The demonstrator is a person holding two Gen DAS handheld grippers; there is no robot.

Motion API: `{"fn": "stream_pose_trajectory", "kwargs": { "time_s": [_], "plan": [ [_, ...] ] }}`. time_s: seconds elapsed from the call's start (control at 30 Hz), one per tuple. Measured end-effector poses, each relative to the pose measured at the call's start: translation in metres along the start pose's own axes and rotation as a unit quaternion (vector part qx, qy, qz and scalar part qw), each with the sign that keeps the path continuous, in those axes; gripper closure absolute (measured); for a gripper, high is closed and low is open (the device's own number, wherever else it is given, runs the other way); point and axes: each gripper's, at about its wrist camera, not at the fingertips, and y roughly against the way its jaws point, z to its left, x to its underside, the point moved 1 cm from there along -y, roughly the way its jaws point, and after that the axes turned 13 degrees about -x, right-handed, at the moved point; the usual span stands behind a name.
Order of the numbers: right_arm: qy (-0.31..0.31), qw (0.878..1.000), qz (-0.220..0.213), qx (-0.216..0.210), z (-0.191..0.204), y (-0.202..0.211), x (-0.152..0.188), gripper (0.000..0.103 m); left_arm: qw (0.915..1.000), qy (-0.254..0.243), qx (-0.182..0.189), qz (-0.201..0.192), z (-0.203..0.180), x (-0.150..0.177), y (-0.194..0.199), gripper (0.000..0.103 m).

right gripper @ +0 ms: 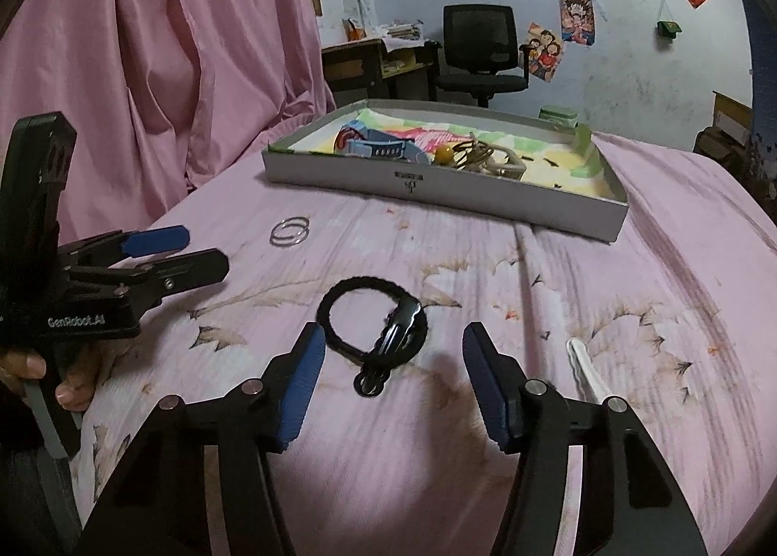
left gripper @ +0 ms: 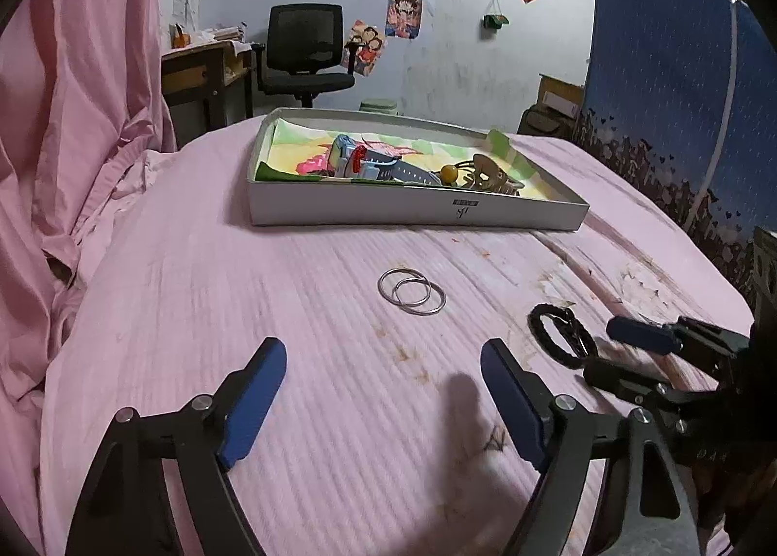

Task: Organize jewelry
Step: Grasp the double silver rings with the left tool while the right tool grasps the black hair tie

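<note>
Two silver rings (left gripper: 411, 290) lie overlapped on the pink sheet, ahead of my open, empty left gripper (left gripper: 383, 362); they also show in the right wrist view (right gripper: 290, 230). A black hair tie (right gripper: 359, 313) with a black hair clip (right gripper: 394, 330) across it lies just ahead of my open, empty right gripper (right gripper: 393, 362); the tie also shows in the left wrist view (left gripper: 558, 335). A white clip (right gripper: 585, 374) lies right of the right fingers. A white box tray (left gripper: 417, 211) farther back holds a blue watch (left gripper: 388, 165), a tan claw clip (left gripper: 490, 175) and a yellow bead (left gripper: 449, 173).
The pink sheet (left gripper: 243, 289) covers a rounded surface that drops away at left and right. A pink curtain (right gripper: 170, 46) hangs at left. A blue panel (left gripper: 680, 85) stands at right. A black office chair (left gripper: 303, 51) and desk stand behind.
</note>
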Motion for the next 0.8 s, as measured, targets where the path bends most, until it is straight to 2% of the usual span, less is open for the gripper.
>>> {"fn": "stream_pose_trajectory", "kwargs": {
  "time_s": [0.1, 0.47, 0.8],
  "plan": [
    [-0.005, 1.000, 0.014, -0.007, 0.000, -0.004, 0.002, 0.057, 1.0000, -0.002, 0.001, 0.009, -0.002, -0.005, -0.007, 0.027],
    [-0.040, 0.998, 0.040, -0.029, -0.011, -0.020, 0.003, 0.057, 0.9989, -0.012, 0.008, 0.045, -0.012, -0.021, -0.034, 0.034],
    [-0.053, 0.996, 0.052, -0.047, -0.018, -0.044, -0.011, 0.057, 0.9976, 0.002, 0.020, 0.066, -0.011, -0.030, -0.050, 0.048]
  ]
}}
